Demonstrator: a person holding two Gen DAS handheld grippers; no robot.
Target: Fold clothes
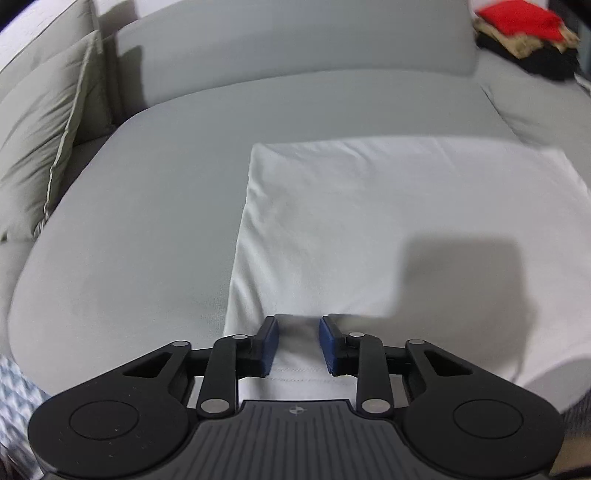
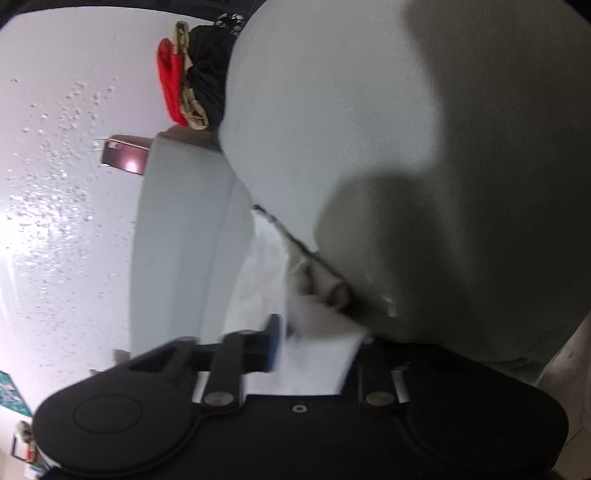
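A white garment (image 1: 369,229) lies folded flat on the grey sofa seat (image 1: 140,221), its left edge straight. My left gripper (image 1: 298,323) is open, its blue pads either side of the garment's near hem, just above the cloth. In the right wrist view the camera is rolled on its side. My right gripper (image 2: 314,332) has white cloth (image 2: 266,273) running between its jaws; only the left blue pad (image 2: 274,325) shows, the right finger is hidden by the cloth. The view is blurred.
A pile of folded clothes, red on top (image 1: 517,18), sits at the sofa's far right; it also shows in the right wrist view (image 2: 173,85). A beige cushion (image 1: 44,147) leans at the left. The sofa back (image 1: 295,55) rises behind the seat.
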